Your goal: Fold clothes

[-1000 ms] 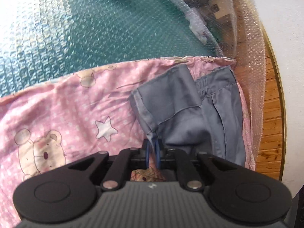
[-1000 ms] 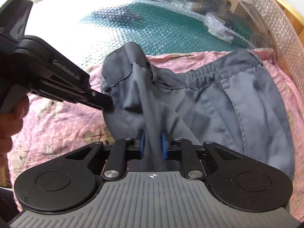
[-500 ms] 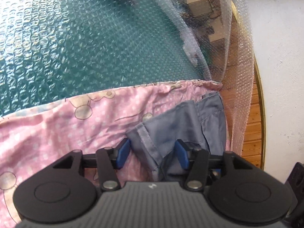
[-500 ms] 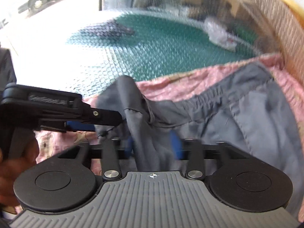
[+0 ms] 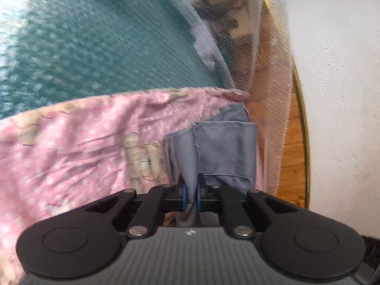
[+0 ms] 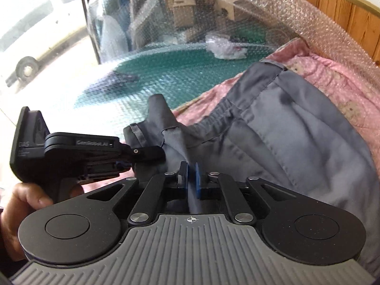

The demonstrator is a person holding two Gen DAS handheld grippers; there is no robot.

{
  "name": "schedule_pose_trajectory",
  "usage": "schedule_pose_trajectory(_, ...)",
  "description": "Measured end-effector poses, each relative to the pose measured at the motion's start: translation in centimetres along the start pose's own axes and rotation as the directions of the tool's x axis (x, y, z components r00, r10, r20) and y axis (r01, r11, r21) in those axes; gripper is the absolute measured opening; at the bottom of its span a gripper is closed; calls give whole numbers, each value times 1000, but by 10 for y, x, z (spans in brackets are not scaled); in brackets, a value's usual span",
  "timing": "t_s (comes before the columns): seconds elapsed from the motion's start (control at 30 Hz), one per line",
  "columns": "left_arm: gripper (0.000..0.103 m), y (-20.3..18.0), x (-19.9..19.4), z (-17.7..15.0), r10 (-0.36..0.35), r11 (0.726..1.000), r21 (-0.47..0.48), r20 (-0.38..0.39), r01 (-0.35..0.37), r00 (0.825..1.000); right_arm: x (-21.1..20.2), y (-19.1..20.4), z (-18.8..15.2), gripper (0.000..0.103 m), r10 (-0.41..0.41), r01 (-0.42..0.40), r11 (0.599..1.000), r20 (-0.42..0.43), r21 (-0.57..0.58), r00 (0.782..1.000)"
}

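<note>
- My left gripper [image 5: 191, 193] had its fingers clamped on a bunched edge of the grey shorts [image 5: 223, 147] at twelve o'clock; half a second earlier they stood wide apart around that edge.
- My right gripper [image 6: 191, 178] was pinching a ridge of the same cloth, its fingers easing apart.
- To fold well, I judged both pinches should lift evenly, keeping the hem taut.
- The shorts lay on the pink blanket [image 6: 337, 87], with the bubble wrap [image 5: 95, 47] beyond.

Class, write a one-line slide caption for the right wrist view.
Right gripper, jaws opening around a fold of grey shorts on a pink bear-print sheet; left gripper grips the hem.
</note>
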State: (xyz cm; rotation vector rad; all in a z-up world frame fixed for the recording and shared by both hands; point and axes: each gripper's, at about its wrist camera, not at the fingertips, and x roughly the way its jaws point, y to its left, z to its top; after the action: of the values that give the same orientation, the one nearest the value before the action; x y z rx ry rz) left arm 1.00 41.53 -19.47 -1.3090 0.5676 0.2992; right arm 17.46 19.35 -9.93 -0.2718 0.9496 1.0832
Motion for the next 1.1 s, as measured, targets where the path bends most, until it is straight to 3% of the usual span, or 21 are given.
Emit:
schedule_pose_trajectory(0.03, 6, -6, -7, -3, 77, 994, 77, 7, -77, 997, -5, 1, -2, 21, 74, -74, 997, 12, 9, 997)
schedule_pose_trajectory(0.07, 6, -4, -2, -7, 169, 978, 126, -15, -166, 985, -10, 2, -3, 33, 148, -148, 989, 25, 18, 989)
schedule_pose_trajectory(0.13, 7, 18, 12, -11, 223, 974, 46, -66, -220, 973, 5, 1, -7, 37, 179, -177, 982, -16, 72, 984)
schedule_pose_trajectory(0.27, 11, 20, 10, -13, 236, 972, 32, -41, -234, 971, 39, -10, -29, 35, 74, -58, 986, -99, 155, 992)
schedule_pose_trajectory(0.33, 16, 19, 1, -11, 257, 965, 55, -30, -255, 966, 54, -7, -48, 34, 30, -9, 992, -168, 122, 985)
schedule_pose_trajectory(0.4, 18, 18, -11, -8, 289, 953, 98, -9, -286, 957, 59, 4, -66, 30, -63, 67, 998, -192, 15, 979)
schedule_pose_trajectory(0.5, 18, 2, -34, -5, 356, 911, 202, 56, -359, 933, 28, 9, -74, 30, -115, 116, 993, -102, 5, 988)
schedule_pose_trajectory(0.57, 20, -16, -48, -7, 324, 907, 260, 78, -333, 943, -4, -1, -83, 45, -116, 119, 988, -36, 100, 993)
schedule_pose_trajectory(0.63, 27, -37, -51, -10, 269, 911, 307, 64, -276, 961, -33, -25, -102, 47, -81, 83, 958, -18, 275, 997)
schedule_pose_trajectory(0.67, 31, -45, -44, -13, 260, 906, 333, 45, -260, 965, -45, -41, -118, 48, -38, 43, 920, -22, 390, 999)
schedule_pose_trajectory(0.73, 38, -62, -26, -20, 250, 894, 385, 1, -231, 968, -62, -74, -165, 49, 50, -37, 780, -4, 625, 999)
schedule_pose_trajectory(0.8, 50, -71, 1, -31, 321, 850, 443, -7, -285, 947, -76, -100, -215, 50, 100, -99, 594, 49, 799, 994)
schedule_pose_trajectory(0.83, 56, -73, 14, -34, 360, 831, 457, -8, -317, 933, -85, -107, -238, 50, 84, -108, 524, 76, 845, 994)
schedule_pose_trajectory(0.9, 57, -68, 32, -36, 427, 810, 451, -16, -375, 904, -101, -120, -275, 50, 3, -125, 398, 135, 909, 991)
schedule_pose_trajectory(0.97, 48, -60, 39, -33, 458, 805, 435, -21, -404, 889, -112, -134, -308, 51, -86, -163, 250, 190, 954, 978)
schedule_pose_trajectory(1.0, 43, -57, 40, -30, 445, 816, 429, -38, -388, 895, -116, -140, -324, 51, -130, -184, 181, 209, 966, 969)
schedule_pose_trajectory(1.03, 22, -56, 41, -27, 426, 830, 422, -58, -365, 903, -120, -145, -335, 51, -167, -203, 134, 224, 970, 960)
schedule_pose_trajectory(1.07, 9, -54, 42, -23, 407, 843, 415, -78, -342, 910, -124, -147, -343, 51, -190, -213, 112, 231, 971, 954)
schedule_pose_trajectory(1.1, 8, -55, 38, -20, 359, 869, 396, -92, -297, 929, -130, -149, -350, 51, -210, -221, 94, 237, 971, 949)
